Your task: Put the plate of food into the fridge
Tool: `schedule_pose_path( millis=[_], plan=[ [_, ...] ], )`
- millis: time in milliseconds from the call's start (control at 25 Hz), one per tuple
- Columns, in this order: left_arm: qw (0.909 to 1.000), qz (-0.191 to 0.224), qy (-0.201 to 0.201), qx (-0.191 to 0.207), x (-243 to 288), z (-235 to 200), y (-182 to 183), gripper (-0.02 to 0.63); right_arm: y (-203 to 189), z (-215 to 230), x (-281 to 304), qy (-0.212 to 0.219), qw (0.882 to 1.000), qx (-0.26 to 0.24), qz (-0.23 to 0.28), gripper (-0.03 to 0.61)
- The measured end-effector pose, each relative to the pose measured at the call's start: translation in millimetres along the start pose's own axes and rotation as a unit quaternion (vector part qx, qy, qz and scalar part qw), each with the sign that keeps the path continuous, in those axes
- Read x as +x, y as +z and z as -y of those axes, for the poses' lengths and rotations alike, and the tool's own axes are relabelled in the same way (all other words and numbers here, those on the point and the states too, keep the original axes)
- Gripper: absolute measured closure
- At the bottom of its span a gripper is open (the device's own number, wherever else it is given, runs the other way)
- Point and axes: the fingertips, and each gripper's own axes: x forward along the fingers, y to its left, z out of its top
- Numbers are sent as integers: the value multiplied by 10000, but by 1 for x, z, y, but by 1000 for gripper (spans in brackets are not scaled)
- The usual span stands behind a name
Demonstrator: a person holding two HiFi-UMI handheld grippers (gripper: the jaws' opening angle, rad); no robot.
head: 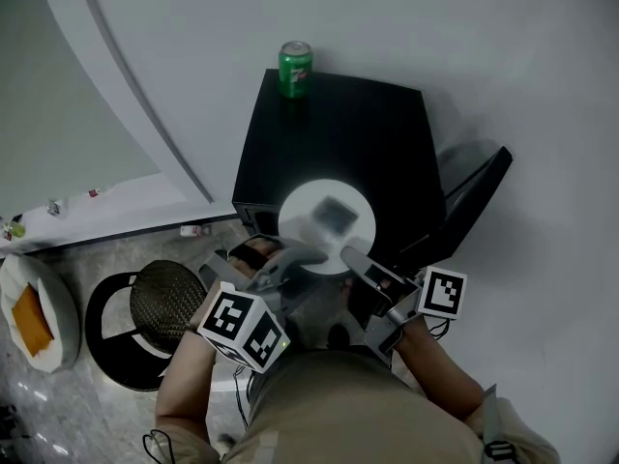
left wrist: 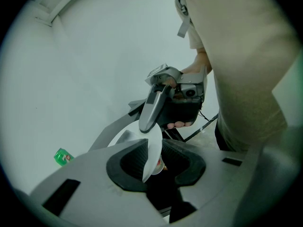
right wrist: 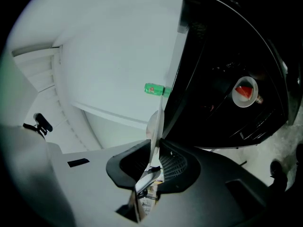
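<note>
Both grippers are clamped on the plate (head: 296,211), one at each side of its near rim, and I have it up in the air at the front edge of the fridge (head: 338,133). My left gripper (left wrist: 154,162) has the white rim pinched edge-on between its dark pads. In its view I can see the right gripper (left wrist: 156,109) across from it, with that hand's fingers wrapped round the grip. The right gripper's own view shows the thin rim running up through a narrow gap between the pads, so I read that one as closed on the plate too.

From the head view the plate sits roughly level. The food (head: 334,211) on it is a blurred dark patch, and I cannot tell what it is. The fridge is black, and its door (head: 474,196) stands open on the right. A green can (head: 295,69) stands on the far left corner of its top. In the right gripper view a small white bowl (right wrist: 245,92) with something red in it shows against the fridge's dark. A black stool (head: 164,303) stands on the floor to the left, beside my left arm.
</note>
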Motion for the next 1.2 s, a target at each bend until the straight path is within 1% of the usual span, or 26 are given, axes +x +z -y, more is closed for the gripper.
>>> schedule_pose_path(
  millis=[280, 480, 720, 960, 1200],
  plan=[
    [9998, 60, -68, 148, -12, 13, -4, 518, -18, -1, 0, -49, 9996, 198, 198, 525],
    [9996, 140, -71, 241, -17, 14, -6, 518, -22, -2, 1, -38, 9990, 275, 361, 529],
    [9995, 195, -60, 248, -21, 23, -7, 518, -32, 0, -2, -74, 9981, 395, 457, 532],
    [9998, 88, 19, 185, -13, 29, -8, 518, -32, 9, -5, -46, 9983, 442, 368, 534],
    [9999, -89, 145, -21, -8, 44, 5, 518, -37, 12, -23, -39, 9989, 421, 187, 535]
  ],
)
